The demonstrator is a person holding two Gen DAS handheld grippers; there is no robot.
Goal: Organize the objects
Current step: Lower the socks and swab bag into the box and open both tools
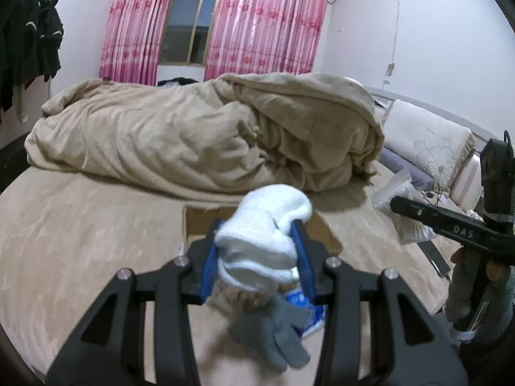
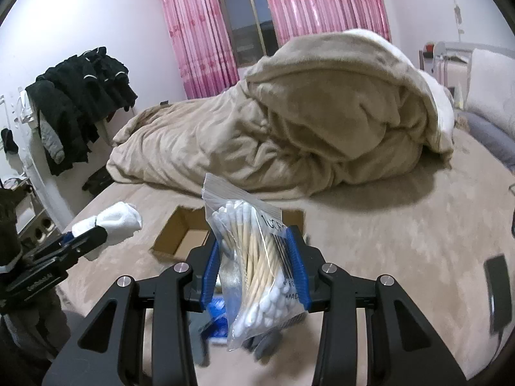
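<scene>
My left gripper (image 1: pixel 260 241) is shut on a white sock (image 1: pixel 264 234), held above the bed; it also shows in the right wrist view (image 2: pixel 112 222). A grey glove (image 1: pixel 273 334) and a blue packet (image 1: pixel 305 305) lie below it. My right gripper (image 2: pixel 257 251) is shut on a clear zip bag of cotton swabs (image 2: pixel 257 267), held upright. An open cardboard box (image 2: pixel 183 234) sits on the bed just beyond both grippers; it also shows in the left wrist view (image 1: pixel 199 222), partly hidden by the sock.
A rumpled beige duvet (image 1: pixel 199 135) fills the far half of the bed. Pillows (image 1: pixel 428 148) and a clear plastic bag (image 1: pixel 392 193) lie at the right. Dark clothes (image 2: pixel 80 103) hang at the left wall. A black phone (image 2: pixel 499 289) lies on the bed at right.
</scene>
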